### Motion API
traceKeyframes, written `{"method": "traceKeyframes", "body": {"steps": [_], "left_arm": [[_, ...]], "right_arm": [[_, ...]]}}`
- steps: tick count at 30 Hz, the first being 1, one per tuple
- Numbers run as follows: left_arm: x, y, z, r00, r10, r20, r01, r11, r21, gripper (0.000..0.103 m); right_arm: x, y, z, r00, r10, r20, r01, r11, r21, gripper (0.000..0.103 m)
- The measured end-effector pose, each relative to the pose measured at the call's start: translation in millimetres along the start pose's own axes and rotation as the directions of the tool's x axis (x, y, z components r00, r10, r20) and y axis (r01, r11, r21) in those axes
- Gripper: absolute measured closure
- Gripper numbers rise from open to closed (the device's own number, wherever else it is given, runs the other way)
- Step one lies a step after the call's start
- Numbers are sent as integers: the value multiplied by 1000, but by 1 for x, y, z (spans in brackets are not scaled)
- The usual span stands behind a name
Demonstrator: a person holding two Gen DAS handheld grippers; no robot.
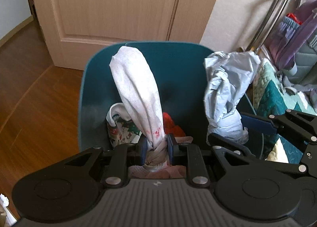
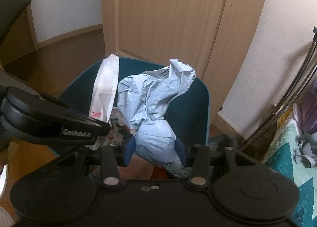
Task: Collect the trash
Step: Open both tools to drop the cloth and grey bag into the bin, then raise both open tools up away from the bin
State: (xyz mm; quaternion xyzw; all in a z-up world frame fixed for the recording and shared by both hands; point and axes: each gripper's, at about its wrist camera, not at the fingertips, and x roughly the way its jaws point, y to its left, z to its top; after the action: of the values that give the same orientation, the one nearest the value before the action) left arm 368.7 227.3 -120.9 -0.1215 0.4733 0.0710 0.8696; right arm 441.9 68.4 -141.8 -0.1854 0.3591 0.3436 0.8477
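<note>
My left gripper [image 1: 156, 148] is shut on a twisted white tissue [image 1: 136, 92] with pink marks, held over the dark teal bin [image 1: 93, 88]. My right gripper [image 2: 155, 150] is shut on a crumpled light blue paper [image 2: 152, 98], also over the bin [image 2: 198, 112]. The blue paper shows in the left wrist view [image 1: 227, 88] with the right gripper [image 1: 237, 128] at the right. The white tissue [image 2: 106, 86] and the left gripper's body [image 2: 59, 124] show in the right wrist view. Inside the bin lie a printed wrapper [image 1: 122, 132] and something red [image 1: 172, 124].
A wooden door [image 1: 118, 5] stands behind the bin. Wood floor [image 1: 29, 88] lies to the left. At the right are a quilted teal blanket [image 1: 277, 96], a purple bag [image 1: 297, 35] and metal tubes [image 1: 273, 13] by the white wall.
</note>
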Motion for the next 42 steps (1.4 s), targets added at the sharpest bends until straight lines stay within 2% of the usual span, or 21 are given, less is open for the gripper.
{"method": "traceKeyframes", "body": {"steps": [6, 12, 14, 16, 18, 40, 42], "left_arm": [[7, 1, -2, 1000, -3, -9, 3, 1000, -10, 76], [3, 1, -5, 1000, -6, -10, 5, 1000, -23, 70], [-3, 0, -6, 1000, -1, -1, 1, 1000, -27, 63], [-9, -2, -8, 1000, 14, 16, -14, 1000, -25, 47], [-19, -3, -9, 999, 21, 37, -20, 1000, -22, 42], [-161, -43, -38, 981, -24, 194, 15, 999, 48, 36], [-175, -46, -44, 978, -27, 205, 17, 999, 51, 31]], "right_arm": [[-3, 11, 0, 1000, -15, 11, 15, 999, -43, 53], [-17, 15, 1, 1000, -13, 29, 14, 1000, -14, 51], [-23, 15, 2, 999, -18, 32, 18, 1000, -12, 50], [-34, 15, 1, 999, -27, 40, 28, 1000, -7, 50], [-45, 14, 1, 999, -26, 44, 25, 1000, 7, 50], [-200, 21, -21, 981, -23, 195, 10, 998, 65, 50], [-212, 18, -25, 978, -16, 208, -2, 996, 89, 49]]}}
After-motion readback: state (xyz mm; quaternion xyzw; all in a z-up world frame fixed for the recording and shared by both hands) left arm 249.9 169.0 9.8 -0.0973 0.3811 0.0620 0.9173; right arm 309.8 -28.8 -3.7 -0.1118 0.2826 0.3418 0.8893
